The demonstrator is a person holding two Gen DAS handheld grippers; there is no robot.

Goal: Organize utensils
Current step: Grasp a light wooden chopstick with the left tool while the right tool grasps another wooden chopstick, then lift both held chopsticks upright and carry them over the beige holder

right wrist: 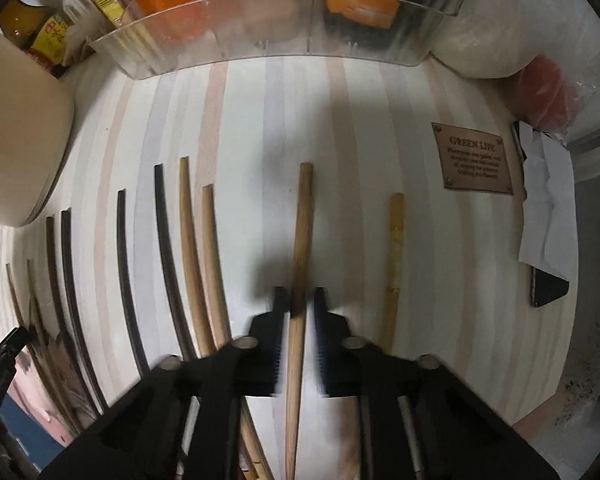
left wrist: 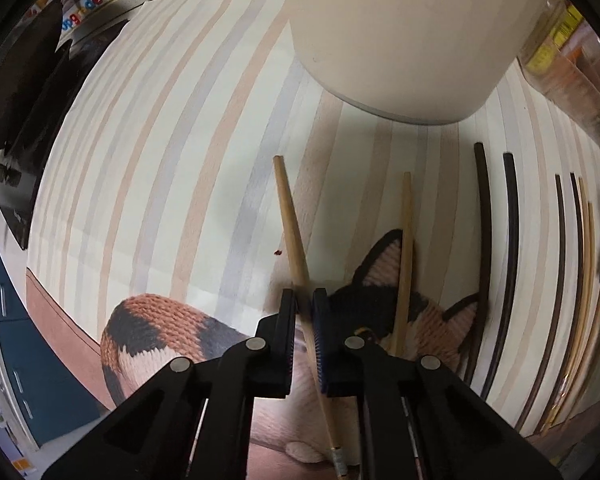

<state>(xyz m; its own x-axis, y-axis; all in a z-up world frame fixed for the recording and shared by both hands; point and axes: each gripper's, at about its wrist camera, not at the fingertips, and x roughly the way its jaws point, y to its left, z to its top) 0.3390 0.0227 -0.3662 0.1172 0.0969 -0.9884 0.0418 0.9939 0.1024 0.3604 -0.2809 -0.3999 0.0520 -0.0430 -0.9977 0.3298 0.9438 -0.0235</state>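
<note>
My left gripper is shut on a light wooden chopstick that points away over the striped mat. A second light chopstick lies just right of it, across a knitted cat cushion. My right gripper has its jaws close around another light wooden chopstick, which runs between them; the fingers are blurred. A yellowish chopstick lies to its right. Two light chopsticks and several dark ones lie in a row to its left.
A large white pot stands on the mat ahead of the left gripper. A clear tray with orange packets stands at the back. A brown label, white paper and a dark phone lie at the right.
</note>
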